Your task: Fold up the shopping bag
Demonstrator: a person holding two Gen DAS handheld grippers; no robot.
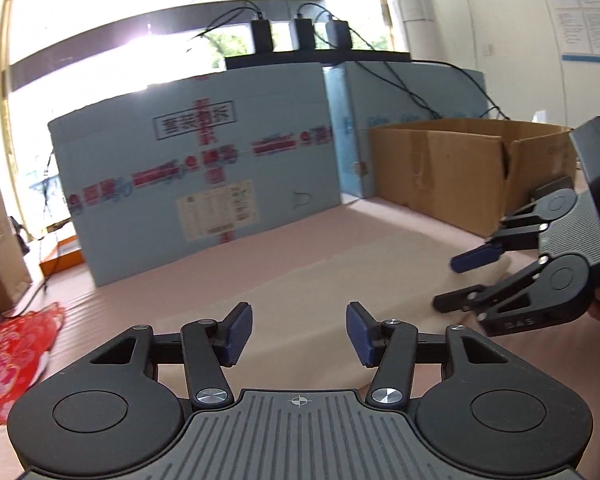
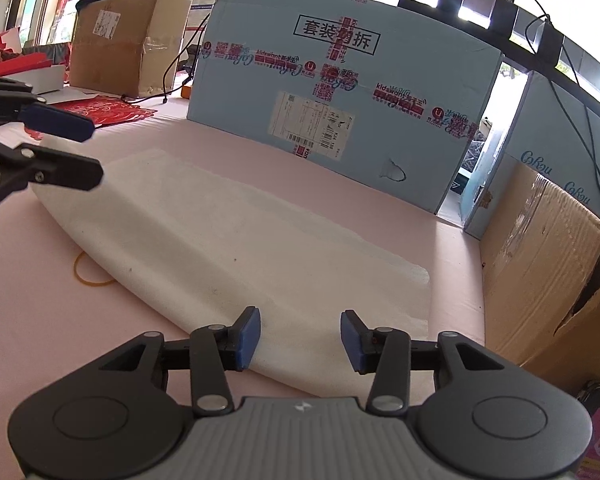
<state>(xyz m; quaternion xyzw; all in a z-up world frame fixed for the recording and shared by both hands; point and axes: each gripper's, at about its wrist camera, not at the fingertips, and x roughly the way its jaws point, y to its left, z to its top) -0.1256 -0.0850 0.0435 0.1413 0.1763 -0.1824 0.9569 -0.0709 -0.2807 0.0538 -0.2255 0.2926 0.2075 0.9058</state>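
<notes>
White shopping bag (image 2: 236, 240), apparently folded flat

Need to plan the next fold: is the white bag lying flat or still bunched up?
Flat. In the right wrist view the bag lies as a smooth long strip on the pink table, no tool touching it.
</notes>
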